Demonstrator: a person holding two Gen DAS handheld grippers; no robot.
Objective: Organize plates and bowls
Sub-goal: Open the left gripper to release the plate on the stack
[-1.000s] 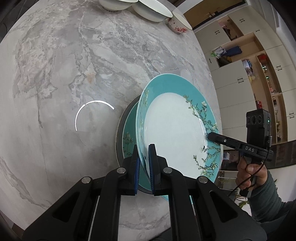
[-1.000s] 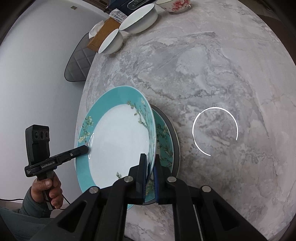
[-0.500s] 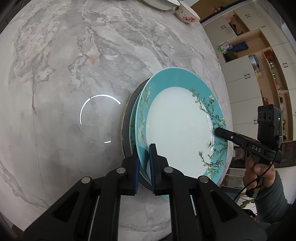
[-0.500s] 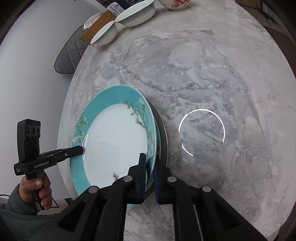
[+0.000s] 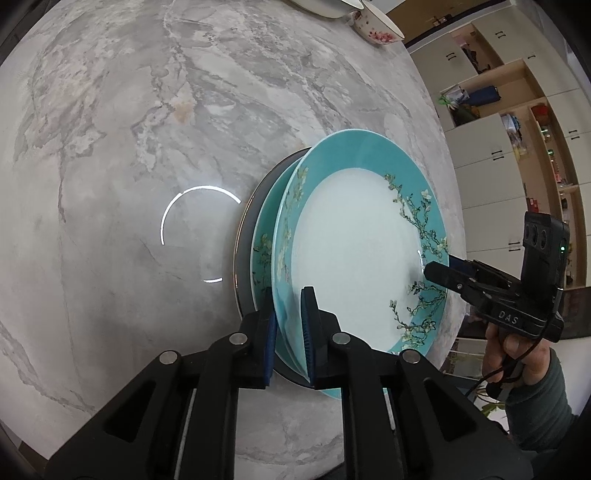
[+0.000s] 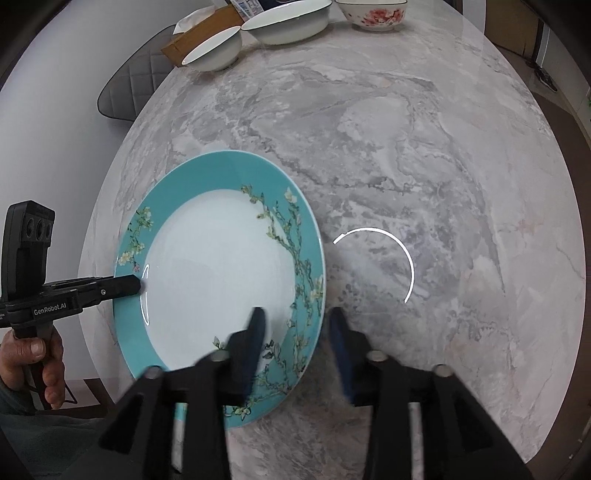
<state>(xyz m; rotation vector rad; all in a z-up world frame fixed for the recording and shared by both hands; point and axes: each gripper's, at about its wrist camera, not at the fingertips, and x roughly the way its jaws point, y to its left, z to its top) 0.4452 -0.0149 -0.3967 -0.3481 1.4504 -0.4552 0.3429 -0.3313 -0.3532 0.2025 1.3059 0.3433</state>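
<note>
From the left wrist, the left gripper [image 5: 289,332] straddles the near rim of the top teal plate [image 5: 354,254], jaws opening, pads apparently just off it. A second teal plate [image 5: 263,240] and a dark plate [image 5: 242,243] beneath show only as slivers on the marble table [image 5: 129,129]. The right gripper [image 5: 436,271] is at the plate's right rim; its lower finger is hidden.

From the right wrist, that gripper [image 6: 295,350], blurred, is opening, the rim between its pads untouched. The lower plates are hidden. Bowls [image 6: 286,22] sit far off, partly cut off.
</note>
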